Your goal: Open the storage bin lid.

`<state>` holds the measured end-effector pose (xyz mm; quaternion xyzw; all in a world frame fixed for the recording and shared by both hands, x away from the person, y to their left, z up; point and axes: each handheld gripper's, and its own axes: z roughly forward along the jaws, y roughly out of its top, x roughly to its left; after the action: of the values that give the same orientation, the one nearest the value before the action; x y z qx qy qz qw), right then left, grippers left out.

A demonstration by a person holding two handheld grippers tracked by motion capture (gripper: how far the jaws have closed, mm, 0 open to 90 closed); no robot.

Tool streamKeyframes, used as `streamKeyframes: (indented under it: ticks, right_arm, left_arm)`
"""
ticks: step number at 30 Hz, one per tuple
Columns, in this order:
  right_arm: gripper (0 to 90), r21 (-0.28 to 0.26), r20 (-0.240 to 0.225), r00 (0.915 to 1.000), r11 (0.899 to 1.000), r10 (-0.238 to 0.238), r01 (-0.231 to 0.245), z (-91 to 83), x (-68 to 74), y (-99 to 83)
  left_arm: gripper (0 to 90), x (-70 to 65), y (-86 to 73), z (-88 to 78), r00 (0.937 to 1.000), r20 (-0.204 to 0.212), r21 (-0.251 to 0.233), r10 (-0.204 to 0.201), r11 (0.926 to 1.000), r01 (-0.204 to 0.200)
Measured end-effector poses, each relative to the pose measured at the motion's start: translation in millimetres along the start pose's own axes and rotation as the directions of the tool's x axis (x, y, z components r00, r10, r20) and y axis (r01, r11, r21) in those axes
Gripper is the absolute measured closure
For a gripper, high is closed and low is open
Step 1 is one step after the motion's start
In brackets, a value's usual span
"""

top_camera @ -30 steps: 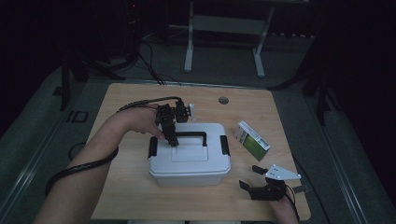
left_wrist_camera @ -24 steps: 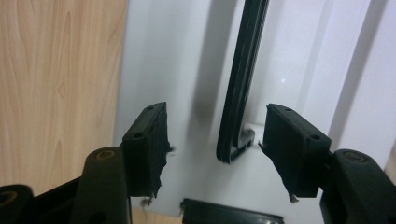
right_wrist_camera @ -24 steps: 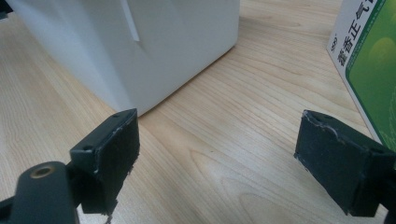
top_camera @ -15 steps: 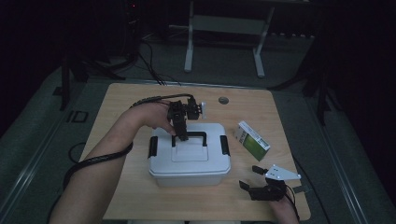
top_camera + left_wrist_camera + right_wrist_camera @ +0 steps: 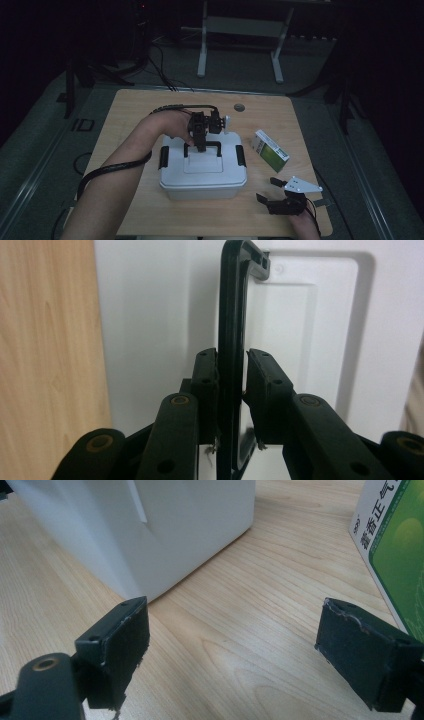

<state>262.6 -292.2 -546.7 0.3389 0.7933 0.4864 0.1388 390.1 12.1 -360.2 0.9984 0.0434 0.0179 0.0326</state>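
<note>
Looking down from the high view, the left tongs (image 5: 202,145) sit over the rear of the white storage box (image 5: 202,172), at its black carrying handle (image 5: 204,148). The box stands mid-surface (image 5: 130,115), with black latches (image 5: 163,157) at both ends. A green-and-white carton (image 5: 270,150) lies just beside the box's right end; a small round disc (image 5: 239,107) lies near the far edge. The right tongs (image 5: 272,190) hover near the front right corner.

Left gripper view: the jaws have just been closing, and the pads (image 5: 206,385) now pinch the handle (image 5: 231,340) above the lid (image 5: 310,330).

Right gripper view: the tongs (image 5: 232,650) stand spread, nothing between them, with the box wall (image 5: 150,525) ahead to the left and the carton (image 5: 395,545) to the right.
</note>
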Motion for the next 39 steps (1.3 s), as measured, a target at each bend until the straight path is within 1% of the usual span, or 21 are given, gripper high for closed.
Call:
streamKeyframes:
  ticks: [3, 4, 5, 6, 8, 9, 10, 11, 12, 15, 16, 20, 22, 23, 26, 28, 30, 31, 33, 35, 39]
  right_arm:
    - [13.6, -0.002, -0.002, 1.0000, 1.000, 0.002, -0.002, -0.4, 0.1, -0.1]
    - [13.6, -0.003, -0.002, 1.0000, 1.000, 0.000, 0.000, -0.4, 0.0, -0.1]
    - [13.6, -0.002, -0.001, 1.0000, 1.000, 0.000, 0.000, -0.3, 0.0, -0.2]
    - [13.6, -0.001, 0.000, 1.0000, 1.000, -0.002, 0.002, -0.1, 0.0, -0.2]
    - [13.6, -0.001, -0.001, 1.0000, 1.000, -0.001, 0.001, 0.2, -0.1, -0.3]
    - [13.6, 0.000, 0.000, 1.0000, 1.000, -0.001, 0.001, 0.3, -0.2, -0.3]
    - [13.7, 0.001, 0.001, 1.0000, 1.000, 0.000, 0.000, 0.4, -0.3, -0.3]
    - [13.6, 0.002, 0.001, 1.0000, 1.000, -0.001, 0.001, 0.6, -0.4, -0.3]
    - [13.7, 0.003, 0.001, 1.0000, 1.000, -0.001, 0.001, 0.7, -0.5, -0.3]
    - [13.7, 0.003, 0.001, 1.0000, 1.000, 0.000, 0.000, 0.7, -0.5, -0.4]
    - [13.7, 0.003, 0.001, 1.0000, 1.000, 0.000, 0.000, 0.7, -0.5, -0.5]
    - [13.7, 0.003, -0.001, 1.0000, 1.000, 0.002, -0.002, 0.7, -0.6, -0.6]
    - [13.7, 0.001, -0.003, 1.0000, 1.000, 0.004, -0.004, 0.7, -0.7, -0.6]
    - [13.8, 0.001, -0.003, 1.0000, 1.000, 0.004, -0.004, 0.6, -0.9, -0.6]
    - [13.8, 0.004, -0.004, 0.9999, 1.000, 0.009, -0.009, 0.7, -0.7, -0.7]
    - [13.8, 0.007, -0.006, 0.9999, 1.000, 0.009, -0.009, 0.9, -0.6, -0.8]
    - [13.8, 0.006, -0.008, 0.9999, 1.000, 0.010, -0.010, 0.9, -0.5, -0.8]
    - [13.8, 0.006, -0.008, 0.9999, 1.000, 0.010, -0.010, 0.9, -0.5, -0.8]
    - [13.8, 0.007, -0.009, 0.9999, 1.000, 0.009, -0.009, 1.3, -0.6, -0.8]
    - [13.8, 0.007, -0.009, 0.9999, 1.000, 0.008, -0.008, 1.5, -0.4, -0.8]
    - [13.8, 0.007, -0.010, 0.9999, 1.000, 0.009, -0.009, 1.3, -0.2, -0.6]
  left_arm:
    - [74.5, -0.6, -0.2, 4.8, 1.0000, 0.005, 0.003, 0.004, 1.0000, -0.004]
    - [76.9, -1.4, -0.9, 7.3, 0.9999, 0.013, 0.008, 0.001, 1.0000, -0.001]
    - [78.1, -1.9, -1.3, 8.4, 1.0000, 0.007, 0.005, 0.006, 1.0000, -0.006]
    - [79.3, -1.8, -1.9, 9.4, 0.9999, 0.013, 0.003, 0.002, 1.0000, -0.002]
    - [80.4, -1.8, -2.5, 8.7, 0.9998, 0.021, -0.005, 0.004, 1.0000, -0.003]
    - [81.1, -2.0, -2.7, 8.5, 0.9994, 0.035, -0.006, -0.003, 1.0000, 0.003]
    - [81.6, -2.8, -2.4, 7.9, 0.9994, 0.033, -0.004, 0.007, 1.0000, -0.007]
    - [81.6, -3.1, -2.0, 7.5, 0.9994, 0.033, 0.001, 0.008, 1.0000, -0.008]
    - [82.2, -3.9, -1.6, 7.3, 0.9990, 0.044, 0.002, 0.004, 1.0000, -0.004]
    - [82.7, -5.1, -1.2, 7.0, 0.9992, 0.039, 0.005, 0.004, 1.0000, -0.004]
    - [82.8, -5.2, -1.3, 6.7, 0.9993, 0.036, 0.003, 0.008, 1.0000, -0.008]
    - [83.0, -6.0, -2.3, 5.6, 0.9992, 0.041, -0.008, -0.001, 1.0000, 0.002]
    - [83.1, -6.8, -2.0, 4.6, 0.9995, 0.032, -0.010, 0.001, 1.0000, 0.000]
    - [83.3, -6.8, -1.9, 4.0, 0.9994, 0.035, -0.008, 0.003, 1.0000, -0.003]
    - [83.4, -7.6, -1.5, -0.3, 0.9996, 0.027, -0.016, 0.009, 0.9998, -0.008]
    - [83.3, -8.6, -1.4, -4.4, 0.9996, 0.027, -0.026, 0.000, 0.9997, 0.001]
    - [83.3, -9.5, -1.2, -6.3, 0.9998, 0.020, -0.026, 0.006, 0.9996, -0.005]
    - [83.3, -10.8, -1.7, -10.9, 0.9998, 0.019, -0.040, 0.010, 0.9992, -0.010]
    - [83.2, -11.5, -3.0, -16.4, 0.9999, 0.007, -0.058, 0.011, 0.9983, -0.010]
    - [83.3, -11.5, -4.6, -21.8, 0.9997, -0.015, -0.070, 0.016, 0.9974, -0.017]
    - [83.2, -10.6, -9.4, -30.1, 0.9999, -0.016, -0.087, -0.002, 0.9962, 0.000]
